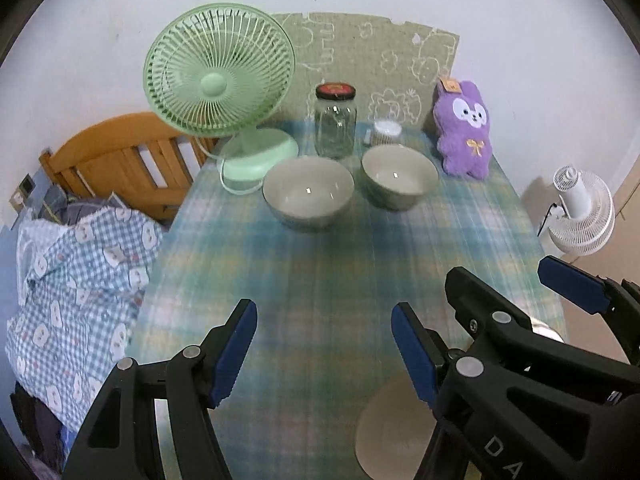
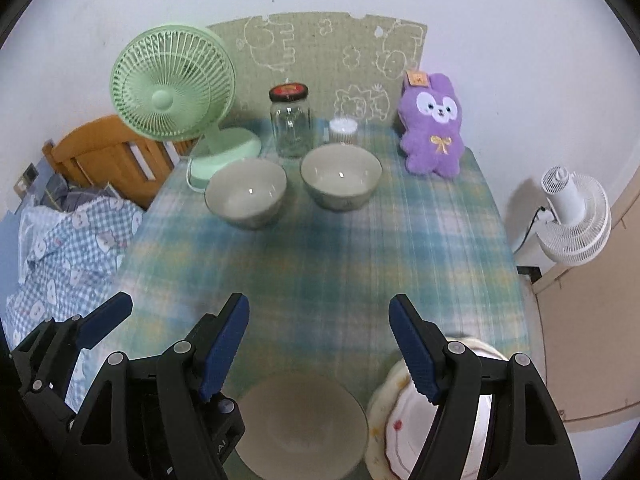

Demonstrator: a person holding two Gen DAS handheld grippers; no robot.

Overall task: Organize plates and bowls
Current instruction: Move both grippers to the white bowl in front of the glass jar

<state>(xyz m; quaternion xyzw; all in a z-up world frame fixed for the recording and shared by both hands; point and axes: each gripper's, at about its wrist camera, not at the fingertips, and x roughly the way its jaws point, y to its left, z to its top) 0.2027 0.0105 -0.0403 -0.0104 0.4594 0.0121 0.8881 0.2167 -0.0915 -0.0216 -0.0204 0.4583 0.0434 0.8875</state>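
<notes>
My left tongs [image 1: 324,350] hang released above the checked tablecloth [image 1: 328,264], the 2 blue pads apart and nothing between them. My right tongs [image 2: 318,350] are just as slack, jaws wide, gripping nothing; in the left view they show at the lower right [image 1: 520,284], beside the left pair. Directly under my right tongs lies a plain grey plate [image 2: 298,424] at the near edge of the table, and just to its right, touching or nearly so, sits a white plate with small coloured motifs [image 2: 394,428], half hidden behind my right finger. In the left view the grey plate [image 1: 390,428] shows only in part behind that pair's right finger. Farther up the table stand 2 grey bowls side by side, well apart from the plates: the left bowl [image 2: 246,194] and the right bowl [image 2: 340,178], both upright and empty. Behind them are a green desk fan [image 2: 172,84], a glass jar with a dark lid [image 2: 291,122], a small white-topped container [image 2: 343,130] and a purple plush bunny [image 2: 434,130]. A white fan [image 2: 576,216] stands off the table to the right, and a checked blanket [image 2: 68,240] lies to the left.
</notes>
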